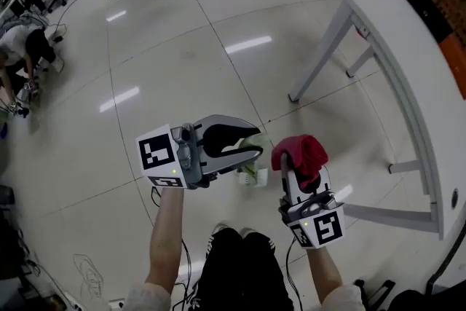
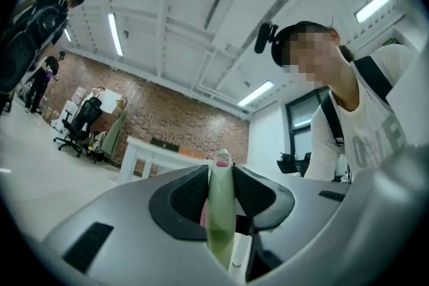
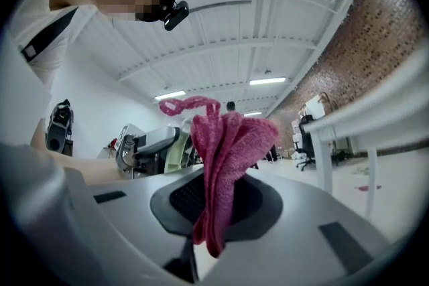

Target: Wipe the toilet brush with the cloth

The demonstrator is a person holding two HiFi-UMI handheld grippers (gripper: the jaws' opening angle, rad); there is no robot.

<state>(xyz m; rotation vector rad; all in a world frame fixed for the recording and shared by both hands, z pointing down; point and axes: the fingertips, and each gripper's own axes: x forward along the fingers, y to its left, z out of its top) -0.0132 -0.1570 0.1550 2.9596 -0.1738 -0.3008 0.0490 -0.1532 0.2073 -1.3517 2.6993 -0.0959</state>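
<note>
- Grippers sit side by side in front of the person's body, above a glossy tiled floor (image 1: 182, 47), near each other but apart.
- The left gripper (image 1: 256, 144) points toward the right of the head view and lies roughly level. Its marker cube (image 1: 159, 153) is at the outer end, and the bare left forearm (image 1: 166, 237) comes up to it from below.
- In the left gripper view, the left gripper (image 2: 220, 177) has its jaws nearly together. Both black pads press on the pale green handle of the toilet brush (image 2: 220, 211).
- The handle stands upright between the pads, and its rounded top pokes out above them.
- In the head view, the toilet brush (image 1: 253, 175) hangs just below the jaw tips, with its white and green head toward the floor.
- The right gripper (image 1: 300, 170) points away from the person. Its marker cube (image 1: 324, 226) is nearest the body, and the right forearm (image 1: 325, 269) is behind it.
- In the right gripper view, the right gripper (image 3: 218, 201) is clamped on a bunched pink cloth (image 3: 228, 151). The folds stick up past the pads and a short tail hangs below them.
- In the head view, the cloth (image 1: 300, 151) covers the jaw tips and lies just right of the brush, not touching it.
- A white table (image 1: 393, 62) stands well off to the right.
</note>
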